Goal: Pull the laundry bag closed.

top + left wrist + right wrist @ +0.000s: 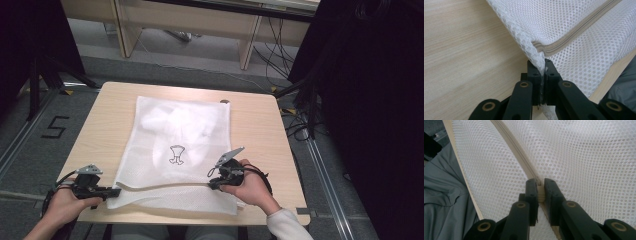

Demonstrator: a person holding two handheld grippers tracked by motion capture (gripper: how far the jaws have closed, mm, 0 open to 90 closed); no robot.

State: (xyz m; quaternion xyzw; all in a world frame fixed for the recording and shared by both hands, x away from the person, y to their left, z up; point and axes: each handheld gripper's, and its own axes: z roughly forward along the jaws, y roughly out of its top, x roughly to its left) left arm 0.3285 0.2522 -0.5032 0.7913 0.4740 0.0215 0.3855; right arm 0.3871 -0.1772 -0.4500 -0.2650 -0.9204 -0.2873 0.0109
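Your left gripper [543, 65] pinches the near corner of the mesh bag [175, 150] on the surface [100, 125], while your right gripper [539, 182] clamps its zipper [519, 152].

The high view looks forward and down from above the person's side of the table [100, 130], taking in the whole white mesh bag [175, 150] from well back. The left gripper view sits very close at the mesh bag's near left corner, looking along its zipper seam [579, 32]. The right gripper view sits equally close farther along that seam, so all three views share the bag's near edge.
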